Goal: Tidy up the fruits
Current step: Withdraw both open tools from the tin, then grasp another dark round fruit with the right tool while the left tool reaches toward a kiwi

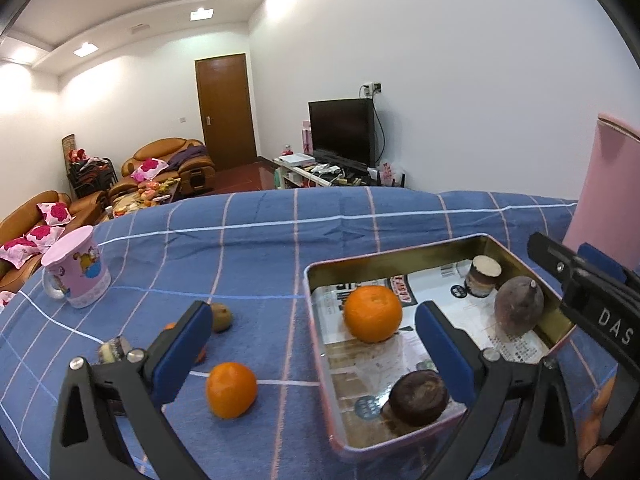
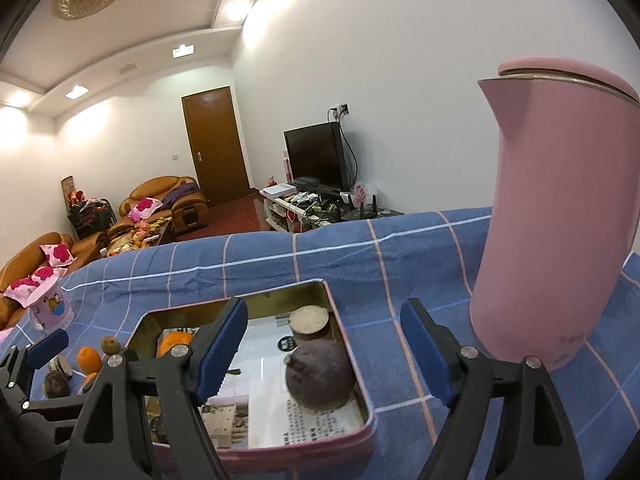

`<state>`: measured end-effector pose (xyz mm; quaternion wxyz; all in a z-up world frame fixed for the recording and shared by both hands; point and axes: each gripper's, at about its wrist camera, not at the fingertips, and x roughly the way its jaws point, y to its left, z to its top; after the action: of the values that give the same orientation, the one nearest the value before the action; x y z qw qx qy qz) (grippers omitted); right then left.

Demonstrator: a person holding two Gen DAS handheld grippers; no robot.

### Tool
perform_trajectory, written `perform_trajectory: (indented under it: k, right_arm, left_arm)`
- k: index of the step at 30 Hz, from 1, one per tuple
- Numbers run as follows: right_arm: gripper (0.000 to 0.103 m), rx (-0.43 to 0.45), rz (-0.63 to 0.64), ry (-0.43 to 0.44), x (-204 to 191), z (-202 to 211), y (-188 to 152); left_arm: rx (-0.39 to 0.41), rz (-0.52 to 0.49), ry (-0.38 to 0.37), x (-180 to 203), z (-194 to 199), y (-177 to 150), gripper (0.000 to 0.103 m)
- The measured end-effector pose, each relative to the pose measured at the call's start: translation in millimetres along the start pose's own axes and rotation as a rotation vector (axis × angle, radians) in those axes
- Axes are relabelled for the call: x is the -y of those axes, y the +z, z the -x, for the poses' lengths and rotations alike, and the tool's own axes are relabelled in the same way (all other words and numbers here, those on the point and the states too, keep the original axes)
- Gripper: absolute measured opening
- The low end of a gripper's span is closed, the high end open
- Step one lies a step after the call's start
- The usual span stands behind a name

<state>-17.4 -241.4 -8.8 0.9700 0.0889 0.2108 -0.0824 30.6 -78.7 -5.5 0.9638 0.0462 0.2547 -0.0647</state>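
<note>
A pink metal tin [image 1: 320, 360] lies open on the blue checked cloth. In it are an orange [image 1: 373, 313], a dark round fruit [image 1: 519, 305], a dark brown fruit [image 1: 418, 397] and a cut piece with a pale top [image 1: 482, 275]. On the cloth to its left lie another orange [image 1: 231, 389], a kiwi [image 1: 221, 317] and a small cut piece [image 1: 112, 350]. My left gripper [image 1: 316, 354] is open and empty over the tin's left rim. My right gripper [image 2: 324, 350] is open and empty above the tin [image 2: 370, 424], over the dark round fruit [image 2: 320, 376].
A tall pink kettle [image 2: 556, 216] stands on the cloth right of the tin. A pink cartoon mug [image 1: 78, 268] stands at the far left. The table's far edge runs behind them, with sofas, a door and a TV beyond.
</note>
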Motion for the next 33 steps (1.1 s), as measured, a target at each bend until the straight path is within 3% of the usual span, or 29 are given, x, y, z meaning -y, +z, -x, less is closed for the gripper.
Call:
perform_trajectory:
  k: [15, 33]
  right_arm:
    - [0.080, -0.015, 0.007, 0.052, -42, 21, -19]
    - [0.080, -0.032, 0.030, 0.111, -101, 26, -33]
  left_arm:
    - [-0.012, 0.022, -0.010, -34, 9, -8, 0.103]
    - [-0.036, 0.048, 0.032, -98, 9, -17, 0.103]
